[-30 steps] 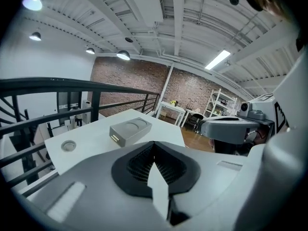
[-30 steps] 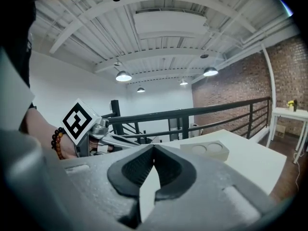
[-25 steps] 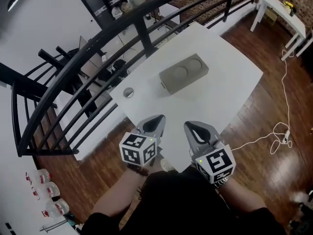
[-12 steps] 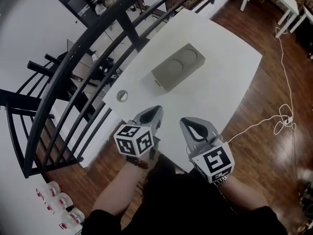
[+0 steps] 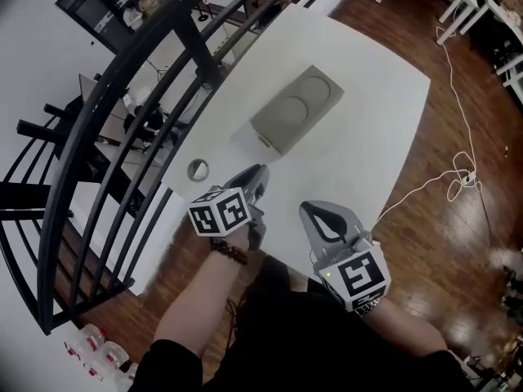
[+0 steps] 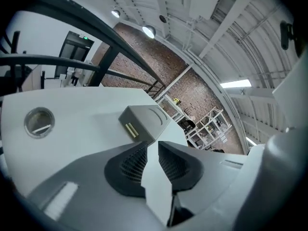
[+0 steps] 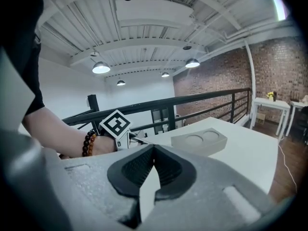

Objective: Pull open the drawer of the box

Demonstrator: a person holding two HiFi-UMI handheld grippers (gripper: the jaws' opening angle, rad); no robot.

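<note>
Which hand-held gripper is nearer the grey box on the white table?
The left hand-held gripper: its tips point at the grey rectangular box, while the right hand-held gripper sits farther back at the near edge of the white table.

left gripper (image 5: 258, 171): held out front, nose aimed around 1 o'clock in the head view, jaws just a thin crack apart, nothing in them
right gripper (image 5: 309, 211): about 4 o'clock from the left one, aimed around 11 o'clock, jaw tips pressed together, empty
left forearm (image 5: 194, 300): bare, beaded bracelet (image 5: 228, 255) on the wrist
spacing: side by side, near, not touching
</note>
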